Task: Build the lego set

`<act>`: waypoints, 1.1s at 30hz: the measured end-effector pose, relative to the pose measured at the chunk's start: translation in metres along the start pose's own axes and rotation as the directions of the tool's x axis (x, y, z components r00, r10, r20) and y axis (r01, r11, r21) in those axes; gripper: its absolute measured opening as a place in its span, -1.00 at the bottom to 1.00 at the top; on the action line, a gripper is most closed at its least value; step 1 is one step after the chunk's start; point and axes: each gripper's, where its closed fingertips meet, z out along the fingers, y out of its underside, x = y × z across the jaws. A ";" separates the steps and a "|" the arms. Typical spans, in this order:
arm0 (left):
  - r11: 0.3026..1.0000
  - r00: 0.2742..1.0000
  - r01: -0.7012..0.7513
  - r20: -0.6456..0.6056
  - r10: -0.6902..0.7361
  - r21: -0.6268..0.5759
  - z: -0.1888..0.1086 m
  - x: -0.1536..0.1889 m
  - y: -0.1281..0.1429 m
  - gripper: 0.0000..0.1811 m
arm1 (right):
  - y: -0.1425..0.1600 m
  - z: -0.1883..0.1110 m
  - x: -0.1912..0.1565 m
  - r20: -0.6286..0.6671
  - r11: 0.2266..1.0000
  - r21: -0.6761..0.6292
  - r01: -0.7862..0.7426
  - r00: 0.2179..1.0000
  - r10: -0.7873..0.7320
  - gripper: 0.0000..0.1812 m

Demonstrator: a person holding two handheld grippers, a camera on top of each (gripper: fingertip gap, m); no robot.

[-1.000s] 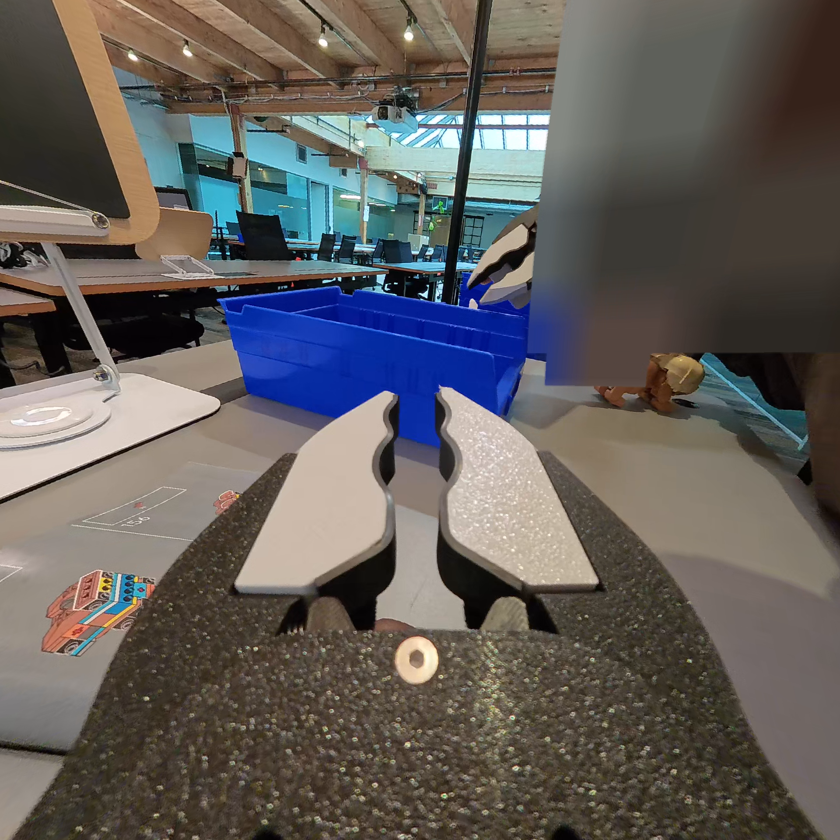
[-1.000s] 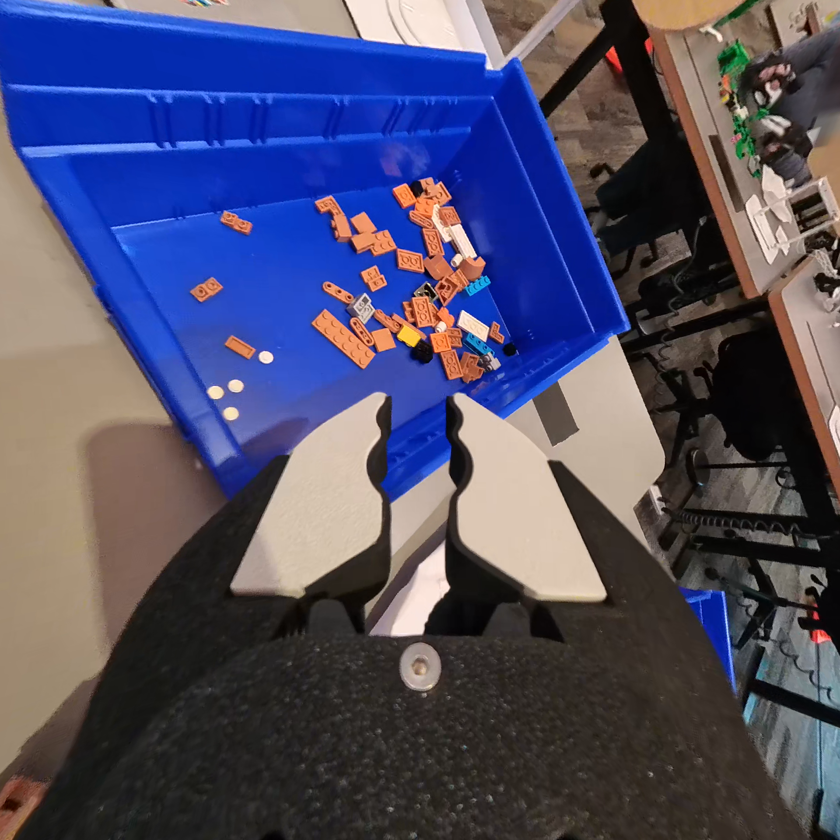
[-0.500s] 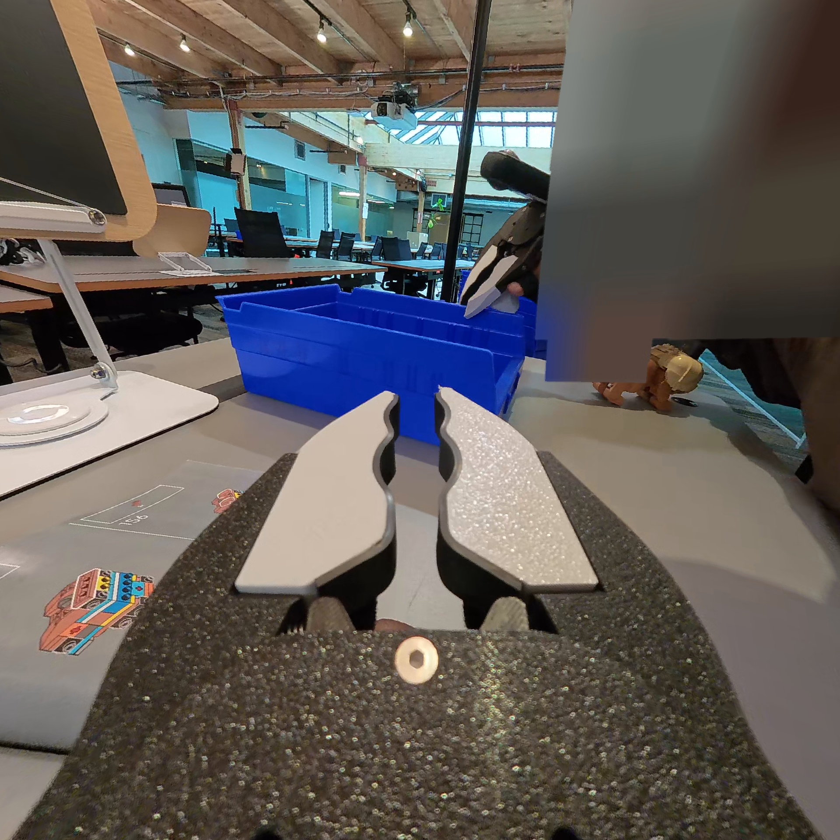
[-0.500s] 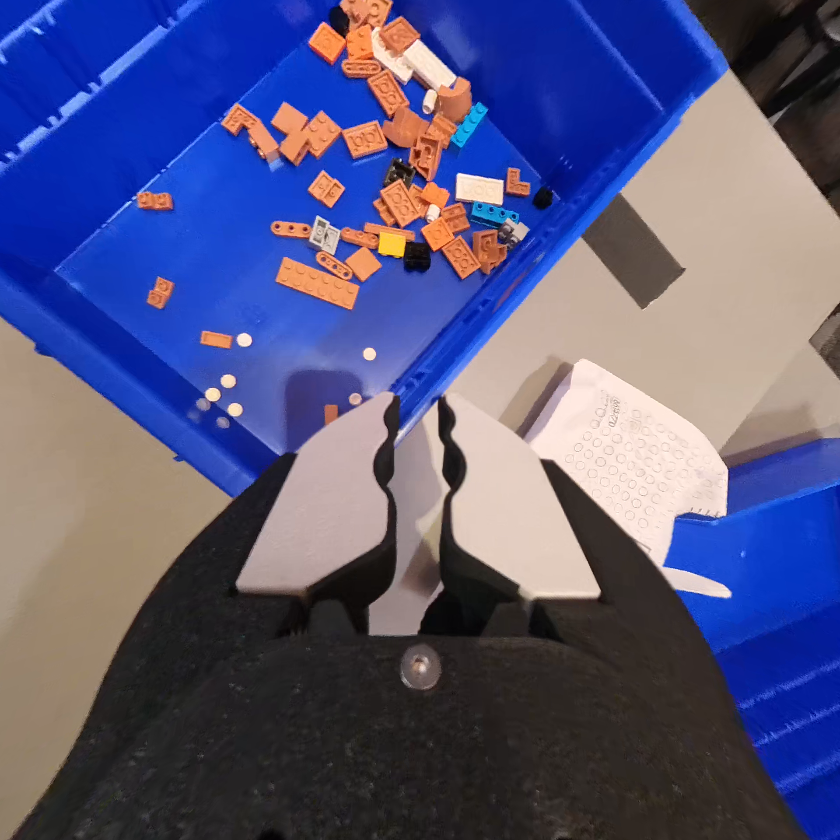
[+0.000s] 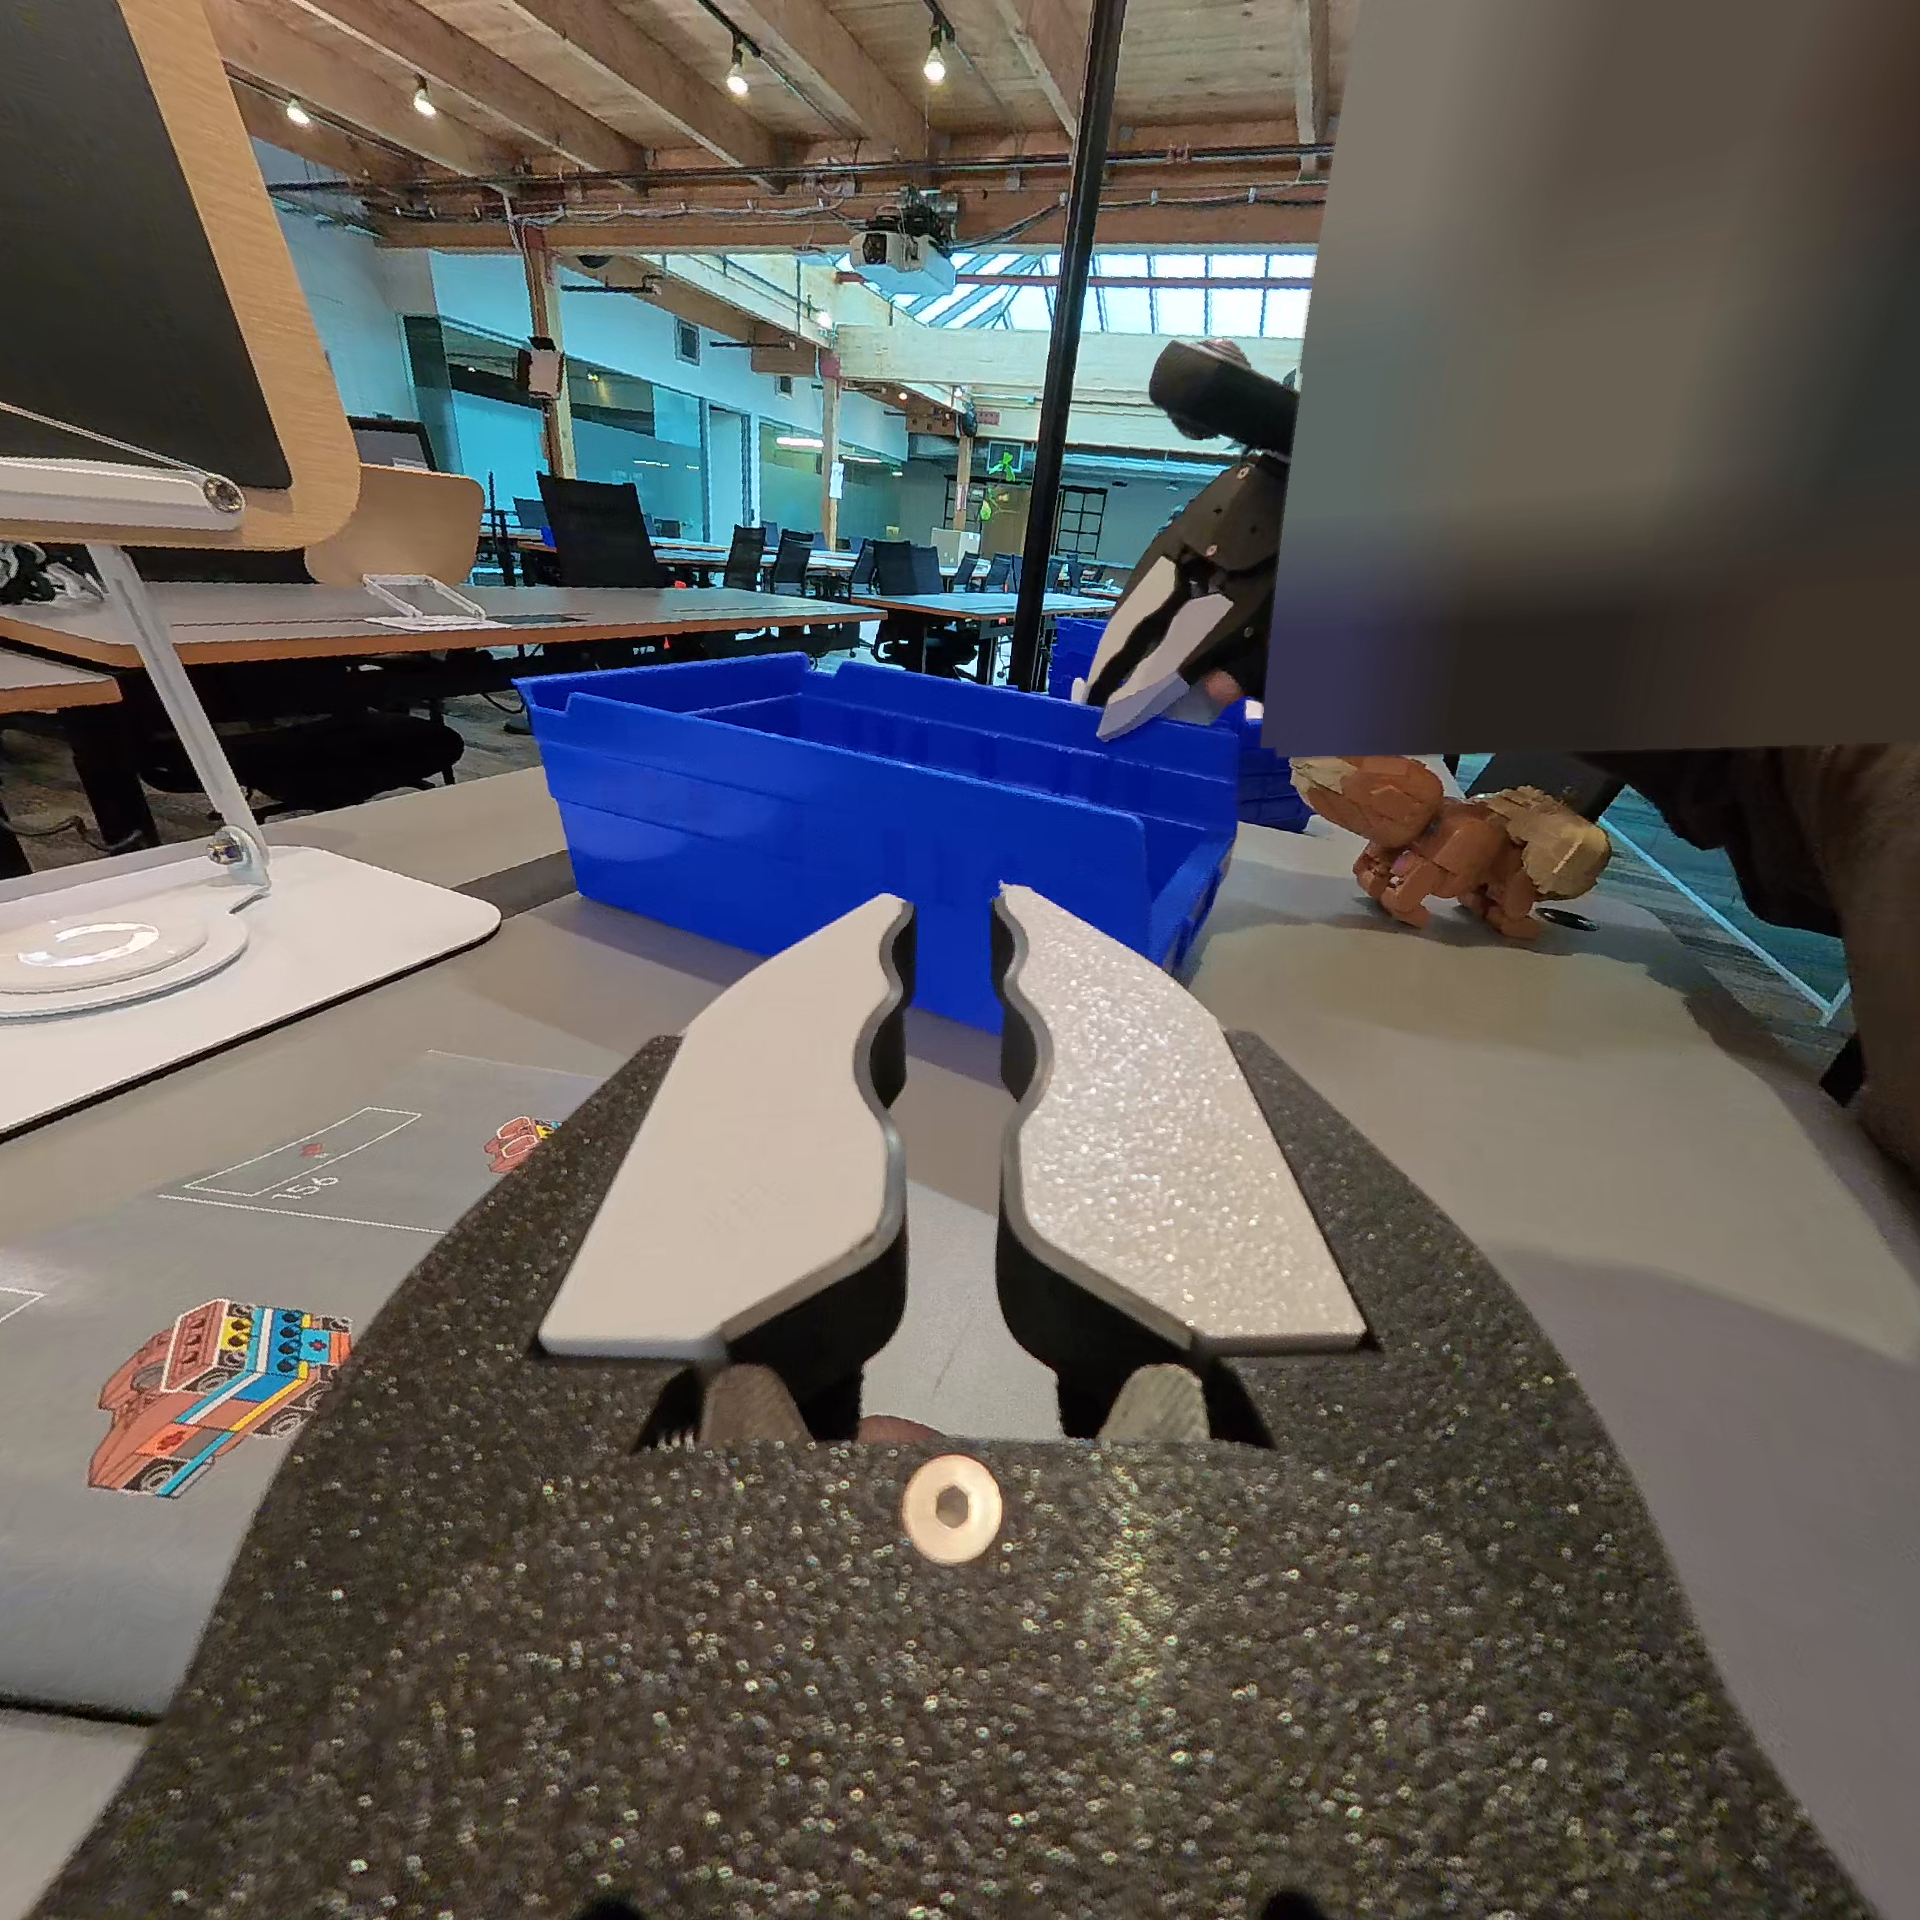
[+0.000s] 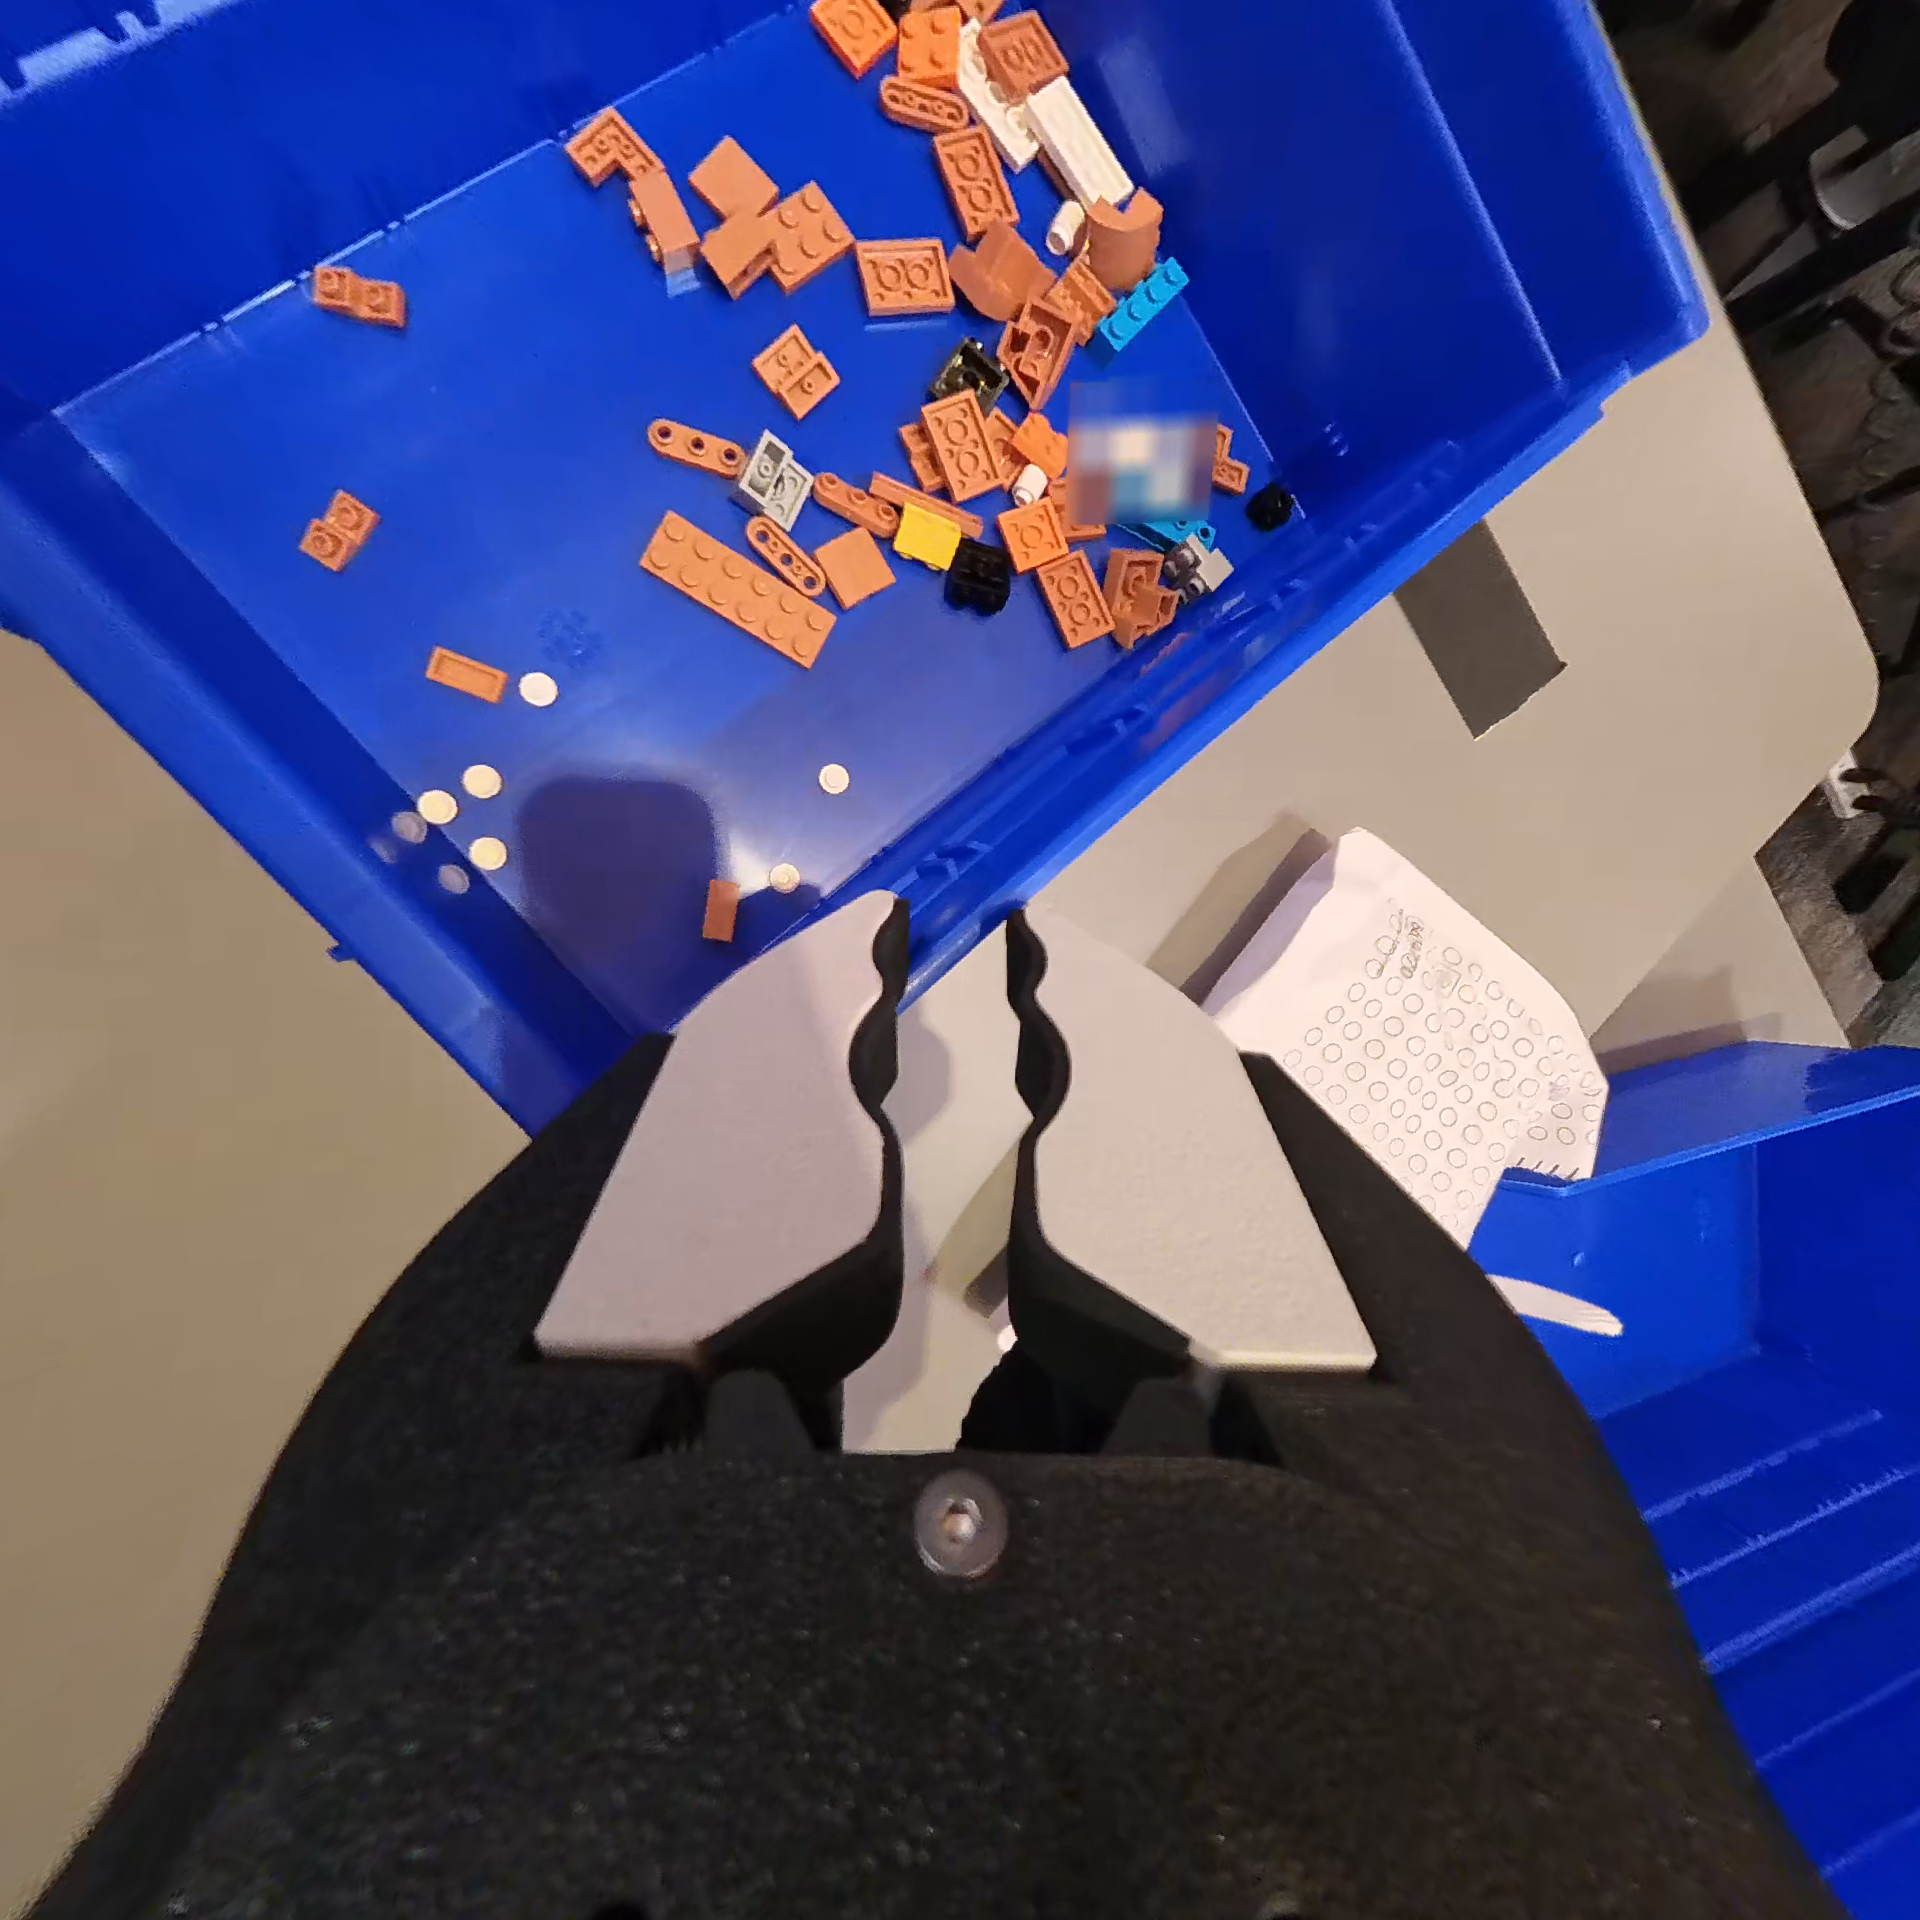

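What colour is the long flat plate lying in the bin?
Orange-brown; the long plate shows best in the right wrist view, on the blue bin floor.

White lamp base, perforated paper.

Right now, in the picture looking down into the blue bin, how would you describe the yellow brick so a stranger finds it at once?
Start at the blue bin and find the heap of mostly orange pieces on its floor. Near the heap's lower edge sits the yellow brick, beside a black brick and right of the long orange plate. It is the only yellow piece among them.
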 end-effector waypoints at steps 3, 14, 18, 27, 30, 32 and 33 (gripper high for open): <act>1.000 1.000 0.001 0.000 -0.001 0.000 0.000 0.000 0.000 -0.86 | 0.002 -0.004 -0.008 0.013 1.000 0.001 0.018 1.000 -0.018 -0.80; 1.000 1.000 -0.003 -0.001 0.003 -0.002 0.000 0.000 0.000 -0.86 | 0.002 -0.019 -0.016 -0.030 0.979 -0.076 0.190 0.981 -0.193 -0.73; 1.000 1.000 -0.008 -0.008 0.008 -0.006 0.000 0.002 0.001 -0.86 | -0.032 -0.028 -0.018 -0.038 0.968 -0.019 0.252 0.967 -0.252 -0.73; 1.000 1.000 -0.011 -0.012 0.010 -0.009 0.001 0.003 0.001 -0.86 | -0.142 0.043 -0.060 0.215 0.868 0.251 0.429 0.849 -0.482 -0.74; 1.000 1.000 -0.016 -0.010 0.016 -0.008 0.001 0.004 0.001 -0.86 | -0.164 0.077 -0.060 0.292 0.889 0.264 0.375 0.847 -0.445 -0.76; 1.000 1.000 -0.019 -0.013 0.019 -0.009 0.001 0.004 0.001 -0.86 | -0.165 0.099 -0.058 0.328 0.904 0.233 0.358 0.847 -0.419 -0.76; 1.000 1.000 -0.020 -0.015 0.019 -0.009 0.001 0.004 0.001 -0.86 | -0.164 0.107 -0.059 0.338 0.905 0.222 0.362 0.842 -0.420 -0.77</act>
